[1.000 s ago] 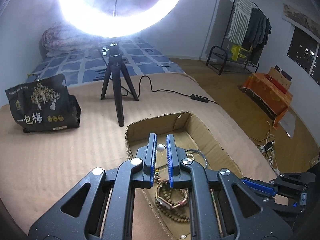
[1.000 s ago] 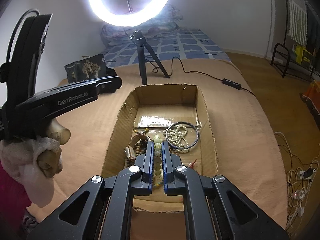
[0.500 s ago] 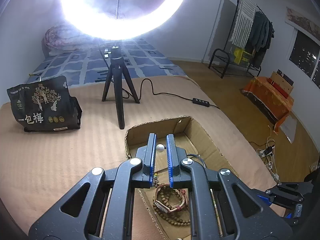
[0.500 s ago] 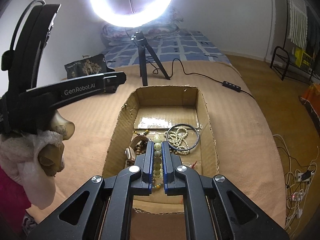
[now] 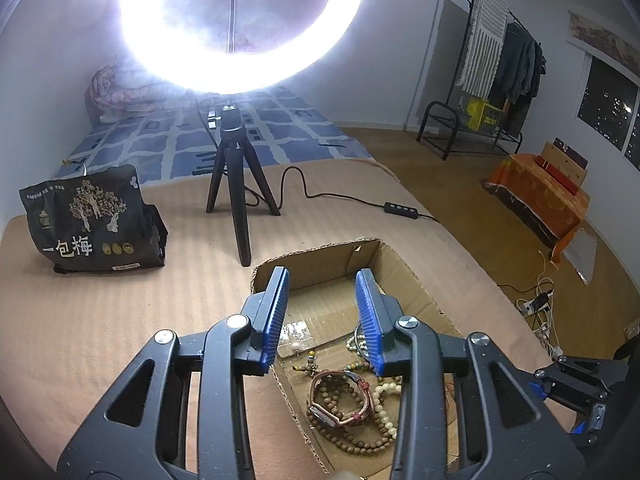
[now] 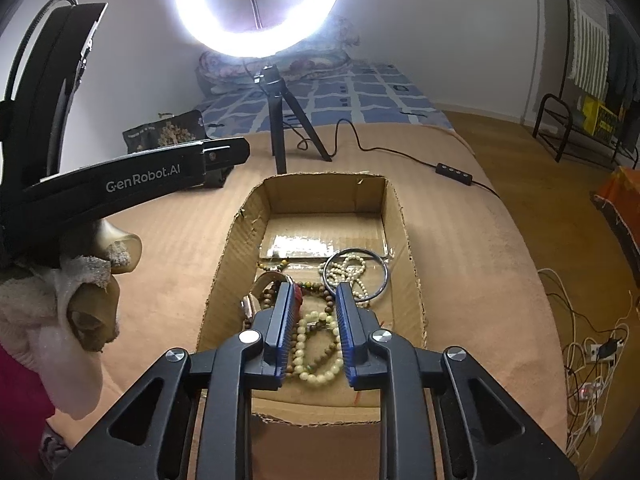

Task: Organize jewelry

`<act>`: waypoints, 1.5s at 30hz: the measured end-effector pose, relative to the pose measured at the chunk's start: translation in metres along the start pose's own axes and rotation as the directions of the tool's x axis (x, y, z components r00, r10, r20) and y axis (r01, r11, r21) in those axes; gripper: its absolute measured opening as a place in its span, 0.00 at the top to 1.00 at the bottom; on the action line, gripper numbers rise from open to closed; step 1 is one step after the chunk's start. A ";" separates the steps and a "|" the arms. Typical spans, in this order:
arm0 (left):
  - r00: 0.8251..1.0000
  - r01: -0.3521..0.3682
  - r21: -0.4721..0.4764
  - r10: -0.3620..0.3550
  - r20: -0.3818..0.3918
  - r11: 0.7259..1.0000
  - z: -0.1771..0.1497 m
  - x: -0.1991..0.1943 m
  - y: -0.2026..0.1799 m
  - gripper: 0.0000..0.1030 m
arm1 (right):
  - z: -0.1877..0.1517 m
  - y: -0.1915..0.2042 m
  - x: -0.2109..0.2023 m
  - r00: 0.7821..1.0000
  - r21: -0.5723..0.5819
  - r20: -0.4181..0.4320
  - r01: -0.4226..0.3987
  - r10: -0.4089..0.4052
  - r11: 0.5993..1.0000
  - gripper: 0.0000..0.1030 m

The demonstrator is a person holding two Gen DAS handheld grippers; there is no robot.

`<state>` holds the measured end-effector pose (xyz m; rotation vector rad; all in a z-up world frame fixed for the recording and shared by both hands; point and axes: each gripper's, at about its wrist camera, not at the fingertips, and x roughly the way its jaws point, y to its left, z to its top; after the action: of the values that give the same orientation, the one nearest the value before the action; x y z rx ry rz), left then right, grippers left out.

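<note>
Biggest thing here is the bed (image 6: 472, 240) with its tan cover, and the cardboard box (image 6: 404, 240) sits on it in the middle of both views, long axis running away from the cameras toward the ring light (image 6: 260, 8) at the top. All the jewelry is in the box: a metal bangle (image 6: 385, 276) with a pearl strand (image 6: 352, 268) inside it toward the far right, a watch (image 5: 340, 400) on dark wooden beads at the left, and a pale bead bracelet (image 6: 316, 344) nearest the bottom.

The right tool (image 6: 316, 332) hovers right over that pale bracelet, jaws parted and empty, with the loop lying in the gap just beyond them. The left tool (image 5: 322, 316) is spread wide, nothing in it, over the box's left wall. I'd say the right hand is nearer the bracelet; straight down should do it.
</note>
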<state>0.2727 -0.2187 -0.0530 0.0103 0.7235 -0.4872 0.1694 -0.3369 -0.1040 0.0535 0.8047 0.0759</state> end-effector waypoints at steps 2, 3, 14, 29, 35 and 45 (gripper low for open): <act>1.000 -0.002 -0.001 0.002 0.000 1.000 0.001 -0.001 0.001 0.66 | 0.000 0.001 0.000 1.000 -0.003 -0.004 0.011 -0.011 1.000 0.79; 1.000 -0.005 -0.002 0.005 0.001 1.000 0.001 -0.002 0.002 0.66 | -0.001 0.001 0.000 1.000 -0.003 -0.005 0.015 -0.015 1.000 0.75; 0.999 -0.024 -0.008 0.024 0.030 1.000 0.002 -0.030 0.014 0.66 | 0.003 0.011 -0.014 0.998 -0.004 0.039 0.049 -0.049 0.999 0.63; 0.991 -0.067 -0.022 0.069 0.112 0.997 -0.008 -0.109 0.030 0.56 | -0.003 0.040 -0.063 0.978 -0.037 0.145 0.156 -0.149 0.987 0.34; 0.987 -0.069 -0.038 0.074 0.141 0.997 -0.021 -0.150 0.030 0.44 | -0.007 0.043 -0.089 0.962 -0.027 0.196 0.200 -0.191 0.979 0.24; 0.984 -0.103 -0.015 0.104 0.146 0.995 -0.049 -0.192 0.019 0.27 | -0.020 0.038 -0.117 0.936 0.008 0.264 0.240 -0.234 0.971 0.23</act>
<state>0.1262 -0.1114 0.0291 0.0047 0.5775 -0.3810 0.0725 -0.3095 -0.0306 -0.0560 0.5387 -0.1482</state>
